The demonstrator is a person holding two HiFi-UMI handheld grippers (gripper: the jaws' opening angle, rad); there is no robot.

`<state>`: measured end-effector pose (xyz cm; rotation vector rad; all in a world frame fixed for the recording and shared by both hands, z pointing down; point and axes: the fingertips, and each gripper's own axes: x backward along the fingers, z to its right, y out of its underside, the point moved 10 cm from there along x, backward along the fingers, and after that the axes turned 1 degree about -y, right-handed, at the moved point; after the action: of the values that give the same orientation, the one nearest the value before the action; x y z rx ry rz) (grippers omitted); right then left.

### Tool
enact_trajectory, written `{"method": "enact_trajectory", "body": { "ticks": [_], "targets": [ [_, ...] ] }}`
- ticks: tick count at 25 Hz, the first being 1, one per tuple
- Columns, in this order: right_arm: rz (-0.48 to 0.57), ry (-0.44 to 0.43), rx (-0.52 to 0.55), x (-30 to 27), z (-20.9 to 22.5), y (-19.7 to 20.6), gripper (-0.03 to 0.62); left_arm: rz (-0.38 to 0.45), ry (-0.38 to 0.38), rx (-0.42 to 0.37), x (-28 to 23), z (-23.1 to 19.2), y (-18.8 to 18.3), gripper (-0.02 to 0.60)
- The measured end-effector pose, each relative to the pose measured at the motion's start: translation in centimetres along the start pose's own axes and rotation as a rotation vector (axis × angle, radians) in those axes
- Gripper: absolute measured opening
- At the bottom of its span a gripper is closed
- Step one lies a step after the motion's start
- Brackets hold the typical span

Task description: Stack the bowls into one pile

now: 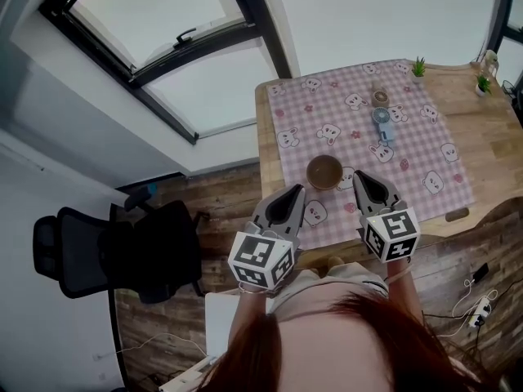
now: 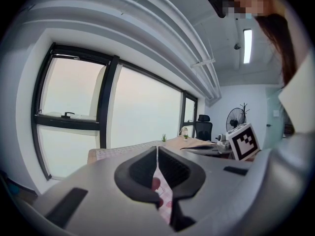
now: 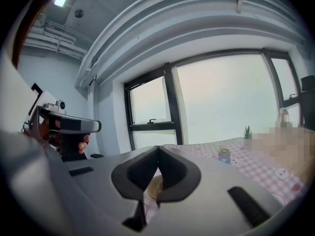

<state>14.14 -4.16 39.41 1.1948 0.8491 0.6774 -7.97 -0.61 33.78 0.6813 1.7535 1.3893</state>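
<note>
Where it sits on the tablecloth [image 1: 425, 149], the bowl [image 1: 324, 171] opens upward.

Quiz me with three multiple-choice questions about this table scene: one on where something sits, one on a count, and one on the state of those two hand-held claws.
1. Where does the brown bowl stand?
A. On a shelf
B. Inside a sink
C. On the pink checked cloth

2. How many small green plants stand at the far side of the table?
A. Two
B. None
C. Five

3. How do the jaws of the left gripper and the right gripper stand?
A. Both wide apart
B. Both together, holding nothing
C. Each clamped on a bowl

Answers:
1 C: the head view shows the bowl on the cloth, just ahead of the gripper tips.
2 A: one plant stands by the cloth's far corner, and the other stands further right.
3 B: each gripper view shows its jaws closed with nothing gripped between them.
</note>
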Motion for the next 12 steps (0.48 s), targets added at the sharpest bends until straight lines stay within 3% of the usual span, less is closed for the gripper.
{"method": "enact_trajectory", "body": {
  "ticks": [12],
  "targets": [
    [0.014, 0.044, 0.072, 1.5, -4.4, -0.7, 0.000, 0.017, 0.043, 0.018, 3.3, -1.6, 0.4, 0.012]
  ]
}}
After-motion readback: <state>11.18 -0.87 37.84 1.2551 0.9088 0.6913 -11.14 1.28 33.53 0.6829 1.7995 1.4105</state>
